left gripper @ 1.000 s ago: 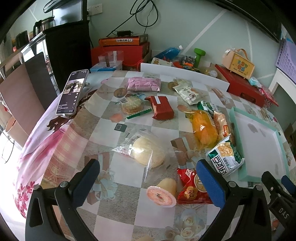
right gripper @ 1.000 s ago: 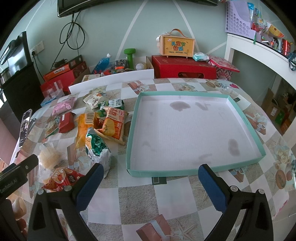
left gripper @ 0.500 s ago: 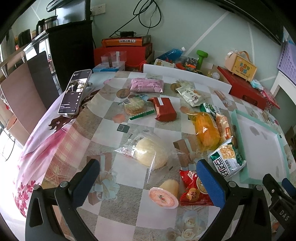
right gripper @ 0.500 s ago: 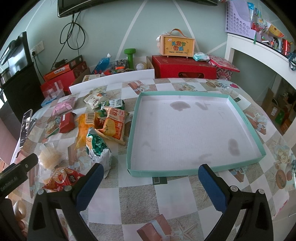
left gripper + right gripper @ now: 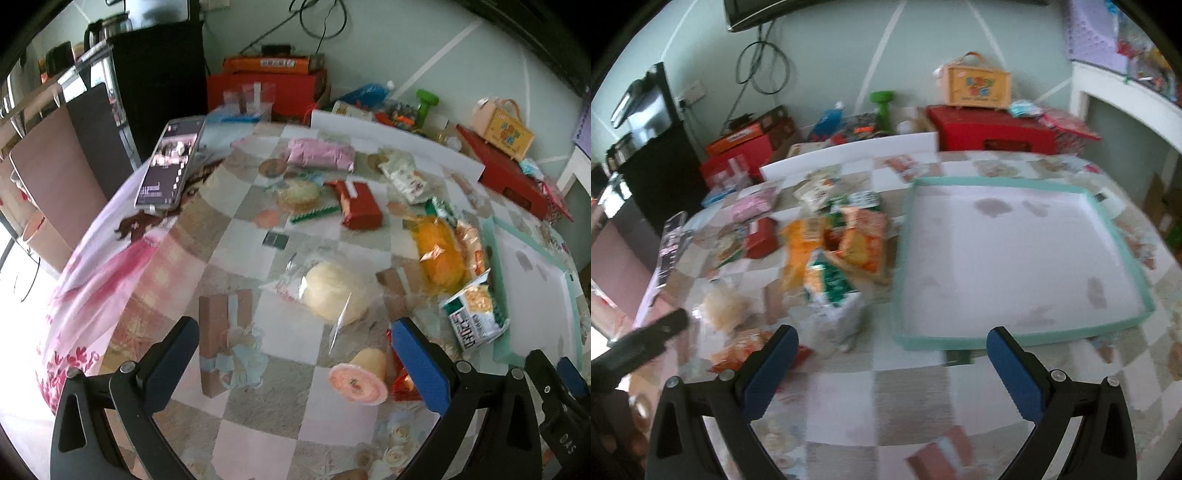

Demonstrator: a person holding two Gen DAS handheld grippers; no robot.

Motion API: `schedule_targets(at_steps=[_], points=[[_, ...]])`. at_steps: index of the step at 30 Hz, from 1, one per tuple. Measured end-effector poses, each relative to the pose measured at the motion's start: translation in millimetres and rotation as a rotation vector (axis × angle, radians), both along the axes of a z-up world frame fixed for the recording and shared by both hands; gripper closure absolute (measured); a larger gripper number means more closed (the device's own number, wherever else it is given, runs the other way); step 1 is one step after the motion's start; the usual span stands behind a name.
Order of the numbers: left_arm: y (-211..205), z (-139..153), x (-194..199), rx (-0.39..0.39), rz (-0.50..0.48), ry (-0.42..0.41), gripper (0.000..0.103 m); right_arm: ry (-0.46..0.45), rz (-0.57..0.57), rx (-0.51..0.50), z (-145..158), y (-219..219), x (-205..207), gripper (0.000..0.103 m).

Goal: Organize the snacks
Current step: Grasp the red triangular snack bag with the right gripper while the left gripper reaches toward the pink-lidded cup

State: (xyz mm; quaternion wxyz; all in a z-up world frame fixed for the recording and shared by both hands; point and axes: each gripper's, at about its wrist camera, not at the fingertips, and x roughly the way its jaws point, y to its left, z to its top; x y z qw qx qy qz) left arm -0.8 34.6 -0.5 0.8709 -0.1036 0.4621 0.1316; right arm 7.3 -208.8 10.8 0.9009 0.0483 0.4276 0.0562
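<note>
None sorted: the teal-rimmed tray [image 5: 1021, 338] holds only a few grey stains, so the organizing looks to be at its very start.
Snacks: every packet lies loose on the checked surface [image 5: 258, 398], to the left of the tray.
Nearest the tray: a green-and-white bag [image 5: 833, 295] stands just beside its left wall, with an orange crisp packet [image 5: 862, 240] and a yellow packet [image 5: 439, 251] behind it.
Middle of the surface: a pale bun in clear wrap [image 5: 334, 293], a pink-lidded jelly cup [image 5: 360, 376] on its side, and a red-orange packet [image 5: 753, 349] next to the cup.
Far side: a red box [image 5: 360, 208], a pink packet [image 5: 319, 155] and a white sachet [image 5: 404, 177], well apart from the tray.
Left gripper [image 5: 295, 369]: fingers spread wide, nothing between them, hovering over the jelly cup and bun.
Right gripper [image 5: 888, 373]: fingers also wide and empty, above the bare surface near the tray's front-left corner.
Left to do: judging by the scatter, every snack still needs picking up and placing in the tray.
Not a snack: a phone [image 5: 170, 166] lies at the left edge.
</note>
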Motion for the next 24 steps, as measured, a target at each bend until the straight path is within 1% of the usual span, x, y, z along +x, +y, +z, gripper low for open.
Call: schedule_targets(at_steps=[2,6,9,12,17,21,24], points=[[2,-5,0,-0.026,-0.006,0.028,0.000,0.017,0.041,0.036,-3,8,3,0.000],[2,-10,2,-0.051,-0.014,0.056,0.000,0.051,0.136,0.029,-13,32,5,0.000],[2,-17,5,-0.105,-0.038,0.081,0.000,0.100,0.196,0.042,-23,46,9,0.000],[0,-26,9,-0.149,-0.051,0.119,0.000,0.126,0.243,0.026,-31,60,13,0.000],[3,-41,13,-0.237,-0.051,0.170,0.001,0.137,0.323,-0.018,-39,80,14,0.000],[2,-46,14,-0.264,-0.052,0.186,0.002,0.140,0.352,-0.024,-44,87,14,0.000],[3,-49,14,-0.290,-0.044,0.197,0.002,0.159,0.355,-0.028,-50,89,18,0.000]])
